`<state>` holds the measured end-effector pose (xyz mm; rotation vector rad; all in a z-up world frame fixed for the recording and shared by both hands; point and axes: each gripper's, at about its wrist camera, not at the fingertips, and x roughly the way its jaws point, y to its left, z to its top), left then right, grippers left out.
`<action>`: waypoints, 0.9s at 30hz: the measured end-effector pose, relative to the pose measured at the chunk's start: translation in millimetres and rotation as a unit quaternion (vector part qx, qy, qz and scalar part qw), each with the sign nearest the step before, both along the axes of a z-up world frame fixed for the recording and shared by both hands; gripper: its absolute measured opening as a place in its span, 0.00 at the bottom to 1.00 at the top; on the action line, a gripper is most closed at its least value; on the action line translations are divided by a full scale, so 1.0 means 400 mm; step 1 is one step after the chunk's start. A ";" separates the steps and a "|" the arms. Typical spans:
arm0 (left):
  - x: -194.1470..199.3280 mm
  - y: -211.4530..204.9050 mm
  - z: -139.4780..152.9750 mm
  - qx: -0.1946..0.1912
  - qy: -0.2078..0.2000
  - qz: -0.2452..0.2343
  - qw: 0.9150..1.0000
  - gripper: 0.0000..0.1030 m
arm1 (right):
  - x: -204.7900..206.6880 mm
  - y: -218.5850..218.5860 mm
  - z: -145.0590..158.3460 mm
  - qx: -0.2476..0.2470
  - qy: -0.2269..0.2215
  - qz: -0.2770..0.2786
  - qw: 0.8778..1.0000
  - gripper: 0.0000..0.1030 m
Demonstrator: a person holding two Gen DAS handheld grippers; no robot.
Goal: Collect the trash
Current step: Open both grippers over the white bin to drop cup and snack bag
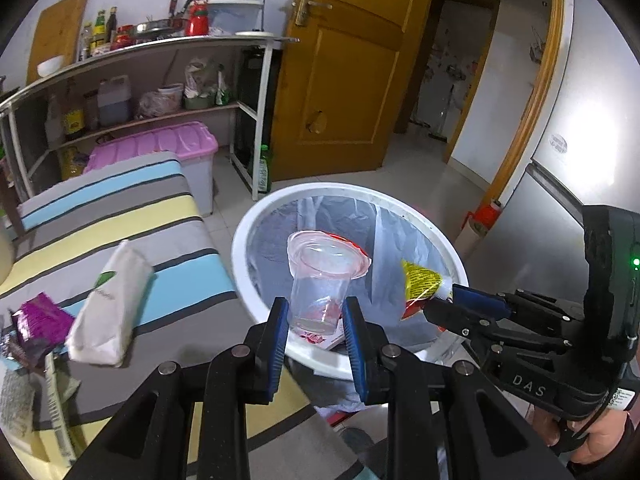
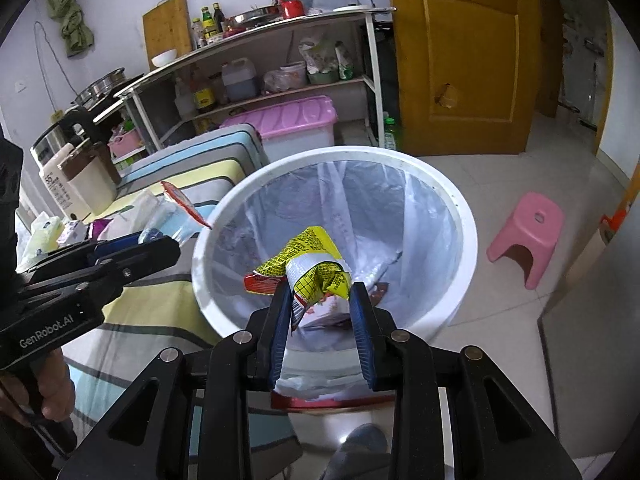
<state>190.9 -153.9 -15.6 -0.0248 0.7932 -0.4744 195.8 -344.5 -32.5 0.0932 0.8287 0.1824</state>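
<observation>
Striped cloth (image 1: 120, 216) holds a tissue pack (image 1: 110, 306) at nine o'clock of the white bin (image 1: 452, 256); left gripper (image 1: 316, 316) clamps a clear cup (image 1: 320, 280), right gripper (image 2: 322, 300) a yellow wrapper (image 2: 316, 268); pink stool (image 2: 528, 236) on tile.

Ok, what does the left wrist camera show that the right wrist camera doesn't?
Only the left wrist view shows the clear plastic cup head-on between the left gripper fingers, plus a purple wrapper on the striped cloth. Only the right wrist view shows the pink stool on the floor. Both show the white bin with its plastic liner and the yellow wrapper held by the right gripper over it.
</observation>
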 end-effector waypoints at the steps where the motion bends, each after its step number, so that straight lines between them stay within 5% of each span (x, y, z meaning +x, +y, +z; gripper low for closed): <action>1: 0.009 -0.005 -0.004 0.000 0.003 -0.002 1.000 0.28 | 0.005 -0.002 -0.002 -0.001 0.002 -0.002 1.000 0.31; 27: -0.018 0.018 0.006 -0.030 0.003 0.003 1.000 0.28 | -0.031 0.019 0.019 -0.002 -0.019 0.004 1.000 0.35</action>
